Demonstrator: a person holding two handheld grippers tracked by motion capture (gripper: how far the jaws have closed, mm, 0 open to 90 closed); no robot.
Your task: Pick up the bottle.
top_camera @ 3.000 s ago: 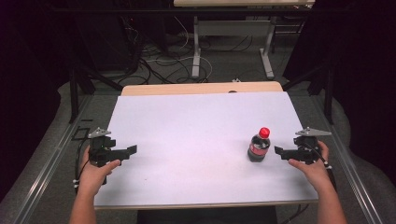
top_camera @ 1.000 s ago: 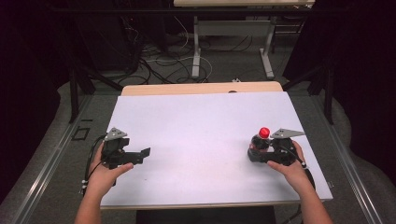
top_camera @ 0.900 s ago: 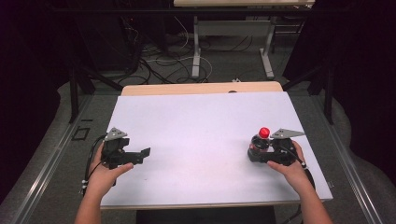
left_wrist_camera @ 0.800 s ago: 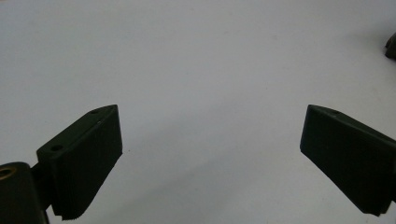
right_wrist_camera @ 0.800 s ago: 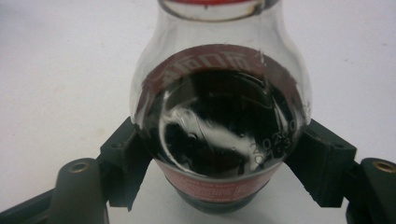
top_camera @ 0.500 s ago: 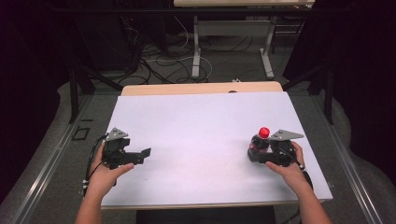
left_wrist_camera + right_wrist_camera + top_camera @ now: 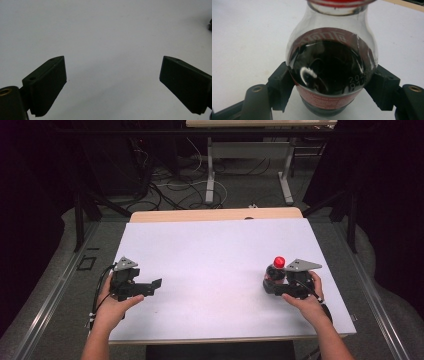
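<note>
The right gripper [image 7: 274, 286] was clamped on a cola bottle [image 7: 331, 67], its jaws pressed against both sides of the dark body. The bottle was held upright at the right side of the white counter [image 7: 210, 250]. The left gripper [image 7: 113, 86] was held with jaws wide apart over bare counter, nothing between them.

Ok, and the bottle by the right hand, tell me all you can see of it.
The bottle is small, clear, seemingly plastic, with a red cap, a red label band low down and dark liquid up to its rounded shoulder. It stands upright on the white table near the right edge. The right claw is closed on its body, one pad pressing each side.
</note>
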